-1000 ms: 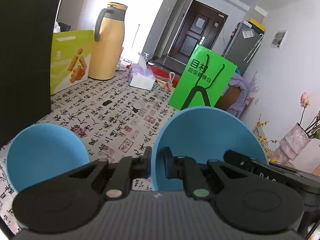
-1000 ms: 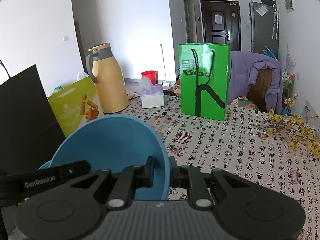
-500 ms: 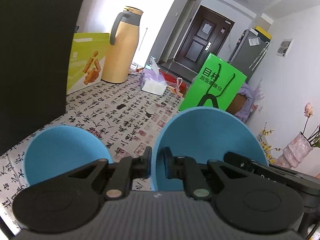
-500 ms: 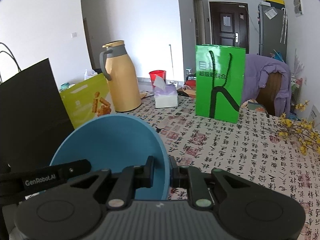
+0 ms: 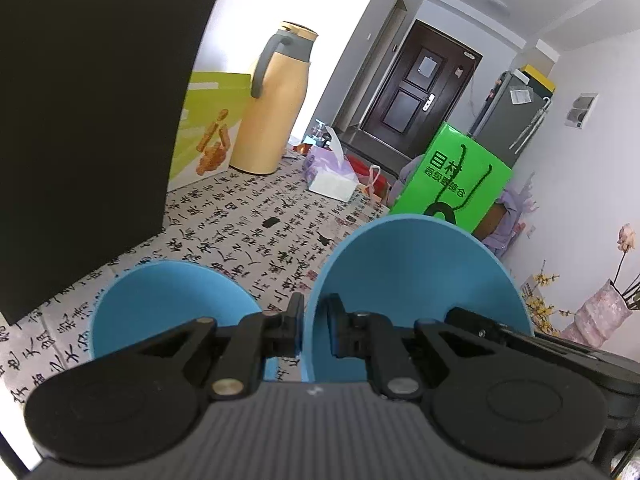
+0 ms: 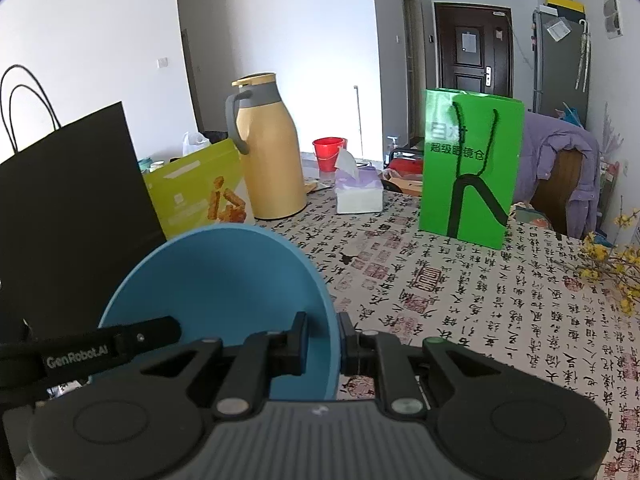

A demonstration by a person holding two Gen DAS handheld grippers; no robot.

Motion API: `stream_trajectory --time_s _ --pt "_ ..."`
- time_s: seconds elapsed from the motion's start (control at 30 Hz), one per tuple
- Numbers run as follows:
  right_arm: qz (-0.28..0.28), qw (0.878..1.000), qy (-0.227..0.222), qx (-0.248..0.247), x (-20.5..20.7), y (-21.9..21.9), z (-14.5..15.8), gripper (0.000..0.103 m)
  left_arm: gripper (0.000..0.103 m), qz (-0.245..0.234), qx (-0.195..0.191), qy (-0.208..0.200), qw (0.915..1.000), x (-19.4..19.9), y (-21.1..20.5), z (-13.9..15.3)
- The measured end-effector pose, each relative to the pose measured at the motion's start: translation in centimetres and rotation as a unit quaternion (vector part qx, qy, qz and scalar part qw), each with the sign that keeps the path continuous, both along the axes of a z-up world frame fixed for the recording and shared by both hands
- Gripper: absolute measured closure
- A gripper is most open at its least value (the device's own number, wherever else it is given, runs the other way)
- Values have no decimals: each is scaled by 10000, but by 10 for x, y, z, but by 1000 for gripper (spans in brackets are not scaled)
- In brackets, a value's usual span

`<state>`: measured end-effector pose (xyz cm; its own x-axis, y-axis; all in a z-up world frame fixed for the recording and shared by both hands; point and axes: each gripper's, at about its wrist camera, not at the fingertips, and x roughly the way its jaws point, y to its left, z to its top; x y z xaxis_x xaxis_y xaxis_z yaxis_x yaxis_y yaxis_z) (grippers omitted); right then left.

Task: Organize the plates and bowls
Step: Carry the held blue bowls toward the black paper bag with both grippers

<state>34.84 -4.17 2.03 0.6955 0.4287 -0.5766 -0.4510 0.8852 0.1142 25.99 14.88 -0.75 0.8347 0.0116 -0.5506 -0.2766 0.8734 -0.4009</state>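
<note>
White walls [image 6: 100, 20], bright daylight. Dark brown door [image 6: 472, 52] at far end, grey fridge [image 6: 560, 64] beside it. Table under calligraphy-print cloth [image 6: 460, 292]. Chair [image 6: 564, 184] draped with purple jacket [image 6: 560, 148] behind table. Red bucket [image 6: 328, 152] on floor.

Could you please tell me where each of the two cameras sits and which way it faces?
Left wrist: behind the left gripper, looking down over the table past its clamped bowl at a second bowl; the right gripper shows.
Right wrist: behind the right gripper, on the same bowl; the left gripper shows.
Shared: held bowl, flask, green bag.
</note>
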Motion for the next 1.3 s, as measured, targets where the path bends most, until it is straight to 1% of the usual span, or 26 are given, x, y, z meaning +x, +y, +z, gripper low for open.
stream_trajectory --time_s 0.33,0.9,1.3 --pt "126 9999 -22 -25 -6 23 1 89 91 131 -72 -31 9999 -8 21 0" --pt "333 9994 71 -38 -9 54 -4 89 91 360 -226 -68 9991 -23 52 -6" --pt "500 9985 216 4 -9 76 -12 89 91 535 -289 -96 9981 -34 75 -10"
